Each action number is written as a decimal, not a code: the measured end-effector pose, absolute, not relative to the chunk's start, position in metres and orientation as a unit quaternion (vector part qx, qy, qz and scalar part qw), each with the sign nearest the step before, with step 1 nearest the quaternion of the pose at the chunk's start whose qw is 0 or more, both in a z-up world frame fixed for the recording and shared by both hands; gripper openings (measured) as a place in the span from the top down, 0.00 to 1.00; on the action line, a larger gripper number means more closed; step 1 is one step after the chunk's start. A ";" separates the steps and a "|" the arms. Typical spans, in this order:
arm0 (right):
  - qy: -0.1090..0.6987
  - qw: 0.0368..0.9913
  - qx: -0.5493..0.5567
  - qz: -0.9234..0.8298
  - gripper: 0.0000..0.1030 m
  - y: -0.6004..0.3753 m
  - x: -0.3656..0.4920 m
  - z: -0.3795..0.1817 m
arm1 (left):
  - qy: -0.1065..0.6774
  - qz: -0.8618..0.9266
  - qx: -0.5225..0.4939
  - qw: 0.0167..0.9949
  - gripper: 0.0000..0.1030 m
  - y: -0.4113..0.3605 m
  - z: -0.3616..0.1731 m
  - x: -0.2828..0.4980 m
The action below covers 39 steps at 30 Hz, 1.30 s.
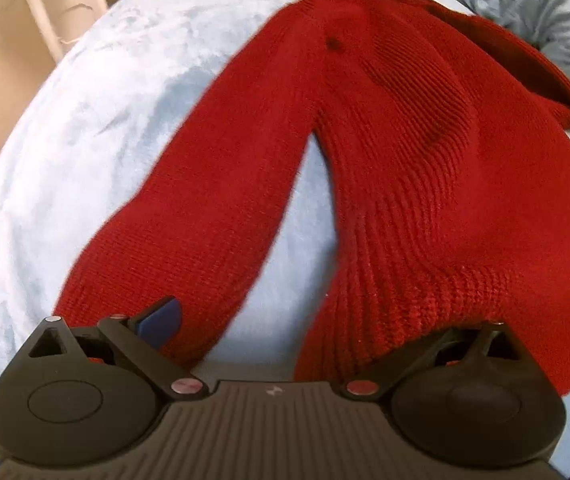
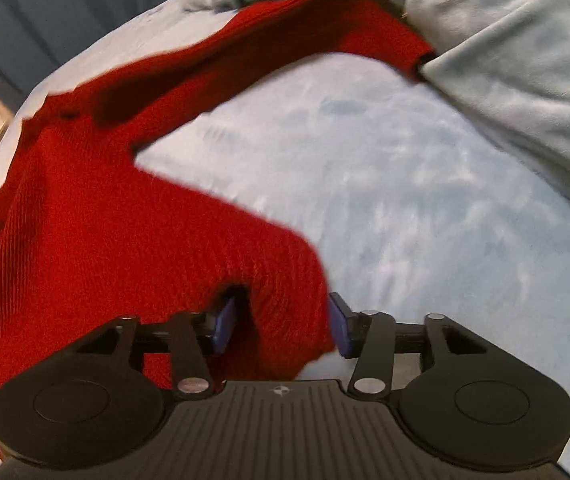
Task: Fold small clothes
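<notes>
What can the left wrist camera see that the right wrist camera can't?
Only the left wrist view shows a whole long sleeve stretched flat, and a beige wall beside the bed.

Only the right wrist view shows the right gripper, open, with a sweater corner between its fingers, plus a bunched blanket lying over the far sleeve.

Both show the red sweater on the pale blue bedcover.

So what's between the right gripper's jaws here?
In the right wrist view, a bunched corner of the red sweater sits between the right gripper jaws. The jaws stand apart and its pads don't press it. Beyond is bare blue blanket.
</notes>
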State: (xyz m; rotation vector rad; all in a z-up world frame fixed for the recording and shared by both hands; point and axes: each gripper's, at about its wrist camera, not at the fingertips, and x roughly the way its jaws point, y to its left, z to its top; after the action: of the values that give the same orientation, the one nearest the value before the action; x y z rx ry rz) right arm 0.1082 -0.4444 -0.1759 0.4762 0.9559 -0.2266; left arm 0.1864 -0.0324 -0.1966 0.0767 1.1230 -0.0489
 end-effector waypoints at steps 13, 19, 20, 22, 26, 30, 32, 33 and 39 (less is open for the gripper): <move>0.411 0.840 0.327 -0.137 0.42 -0.479 0.087 -0.177 | 0.545 -0.010 -0.035 0.837 0.02 -0.013 -0.182 0.206; 0.425 0.861 0.253 -0.115 0.42 -0.454 0.088 -0.184 | 0.555 0.000 -0.057 0.830 0.02 -0.007 -0.185 0.210; 0.426 0.867 0.233 -0.113 0.42 -0.446 0.086 -0.186 | 0.552 -0.003 -0.039 0.833 0.01 -0.012 -0.186 0.207; 0.420 0.882 0.183 -0.112 0.42 -0.430 0.078 -0.188 | 0.550 -0.010 -0.011 0.835 0.01 -0.021 -0.189 0.201; 0.412 0.897 0.124 -0.106 0.36 -0.411 0.062 -0.191 | 0.545 -0.009 0.034 0.838 0.00 -0.035 -0.200 0.191; 0.418 0.895 0.120 -0.103 0.27 -0.414 0.069 -0.194 | 0.533 -0.015 0.092 0.841 0.00 -0.050 -0.205 0.181; 0.412 0.901 0.079 -0.110 0.25 -0.406 0.081 -0.196 | 0.527 -0.022 0.113 0.842 0.00 -0.056 -0.207 0.177; 0.409 0.902 0.068 -0.116 0.25 -0.404 0.087 -0.196 | 0.524 -0.025 0.123 0.843 0.00 -0.058 -0.208 0.174; 0.417 0.892 0.113 -0.132 0.85 -0.412 0.115 -0.188 | 0.522 -0.090 0.099 0.843 0.82 -0.060 -0.187 0.167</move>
State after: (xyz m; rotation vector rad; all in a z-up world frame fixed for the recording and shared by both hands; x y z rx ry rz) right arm 0.1153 -0.4115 -0.1878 0.2340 0.8653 -0.2743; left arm 0.1667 -0.0596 -0.1869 0.2086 1.1020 -0.1899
